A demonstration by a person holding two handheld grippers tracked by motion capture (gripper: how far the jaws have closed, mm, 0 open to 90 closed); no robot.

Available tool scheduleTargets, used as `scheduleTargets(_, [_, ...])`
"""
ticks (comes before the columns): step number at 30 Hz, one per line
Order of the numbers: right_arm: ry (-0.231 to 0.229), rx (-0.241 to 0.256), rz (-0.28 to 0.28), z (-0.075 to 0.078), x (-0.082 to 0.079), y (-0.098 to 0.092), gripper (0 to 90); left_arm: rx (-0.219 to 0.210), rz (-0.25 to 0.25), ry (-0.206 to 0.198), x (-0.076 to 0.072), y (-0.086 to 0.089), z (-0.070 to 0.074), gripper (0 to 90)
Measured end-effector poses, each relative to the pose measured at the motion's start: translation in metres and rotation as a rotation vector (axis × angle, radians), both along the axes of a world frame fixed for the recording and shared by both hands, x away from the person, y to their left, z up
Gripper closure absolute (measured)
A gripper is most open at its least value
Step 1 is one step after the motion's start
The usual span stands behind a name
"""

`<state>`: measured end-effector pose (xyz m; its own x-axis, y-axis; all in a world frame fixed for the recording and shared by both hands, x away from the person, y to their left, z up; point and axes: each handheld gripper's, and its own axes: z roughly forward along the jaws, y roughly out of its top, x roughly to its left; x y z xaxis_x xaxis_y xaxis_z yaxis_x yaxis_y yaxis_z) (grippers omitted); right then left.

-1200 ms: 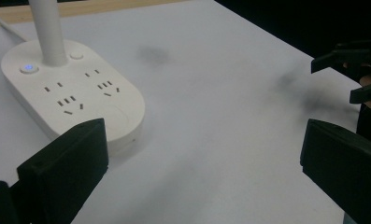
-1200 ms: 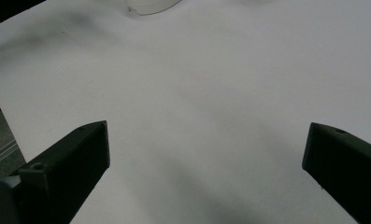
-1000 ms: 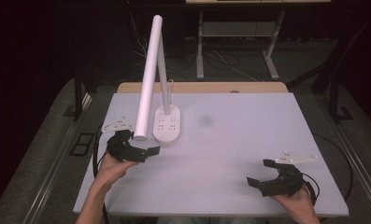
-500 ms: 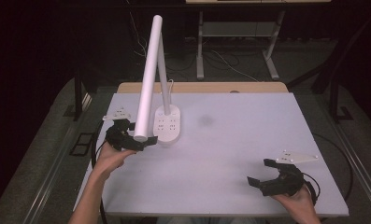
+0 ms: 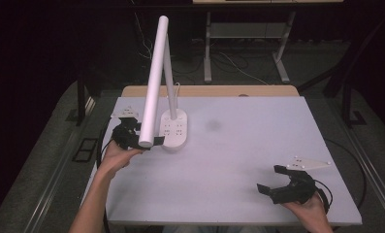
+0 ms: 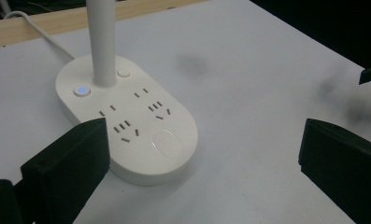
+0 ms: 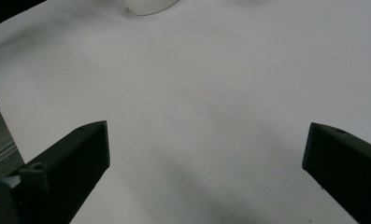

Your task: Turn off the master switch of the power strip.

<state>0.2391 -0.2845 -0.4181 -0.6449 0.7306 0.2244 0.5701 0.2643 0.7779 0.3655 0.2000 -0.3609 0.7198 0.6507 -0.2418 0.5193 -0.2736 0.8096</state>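
So the big white rectangular surface (image 5: 258,145) carries a white desk lamp with an oval socket base (image 6: 127,121) near its back-left, cord trailing off the far edge, probably to reach power. The left hand-held gripper (image 5: 149,141) sits just beside that base with jaws spread wide, holding nothing, looks lined up for the buttons. The right hand-held gripper (image 5: 277,182) idles well apart, also released.

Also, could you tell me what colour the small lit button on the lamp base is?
Blue; the lit button shows best in the left gripper view.
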Motion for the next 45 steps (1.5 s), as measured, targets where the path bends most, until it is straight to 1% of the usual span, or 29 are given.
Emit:
scheduleTargets(5, [-0.001, -0.001, 0.0, 0.0, 0.0, -0.001, 0.3, 0.018, 0.002, 0.004, 0.008, 0.002, 0.0, 1.9])
scheduleTargets(16, [0.0, -0.002, -0.004, -0.001, 0.001, -0.002, 0.3, 0.029, 0.02, 0.017, 0.026, 0.004, 0.002, 4.6])
scheduleTargets(20, [0.003, -0.001, -0.006, -0.001, 0.001, -0.002, 0.3, 0.038, 0.022, 0.013, 0.033, 0.003, 0.005, 5.1])
scheduleTargets(24, [0.0, -0.002, -0.006, -0.001, 0.001, -0.002, 0.3, 0.038, 0.028, 0.017, 0.038, 0.002, 0.007, 5.7])
scheduleTargets(26, [0.001, -0.003, -0.006, -0.001, 0.001, -0.003, 0.3, 0.047, 0.024, 0.013, 0.042, 0.001, 0.007, 6.4])
scheduleTargets(30, [0.003, -0.001, -0.008, -0.002, 0.001, -0.003, 0.3, 0.046, 0.029, 0.022, 0.047, 0.0, 0.007, 7.0])
scheduleTargets(32, [0.003, -0.002, -0.007, -0.002, 0.001, -0.003, 0.3, 0.059, 0.023, 0.013, 0.05, 0.0, 0.007, 7.4])
scheduleTargets(36, [0.001, -0.003, -0.01, -0.002, 0.001, -0.003, 0.3, 0.051, 0.034, 0.02, 0.056, 0.001, 0.005, 8.6])
scheduleTargets(39, [-0.002, -0.004, -0.009, -0.002, 0.001, -0.004, 0.3, 0.062, 0.037, 0.022, 0.061, 0.001, 0.006, 9.9])
scheduleTargets(43, [-0.002, -0.005, -0.01, -0.002, 0.001, -0.004, 0.3, 0.057, 0.046, 0.015, 0.066, 0.001, 0.008, 11.4])
scheduleTargets(45, [-0.002, -0.005, -0.01, -0.002, 0.001, -0.004, 0.3, 0.045, 0.05, 0.02, 0.069, 0.001, 0.009, 12.0])
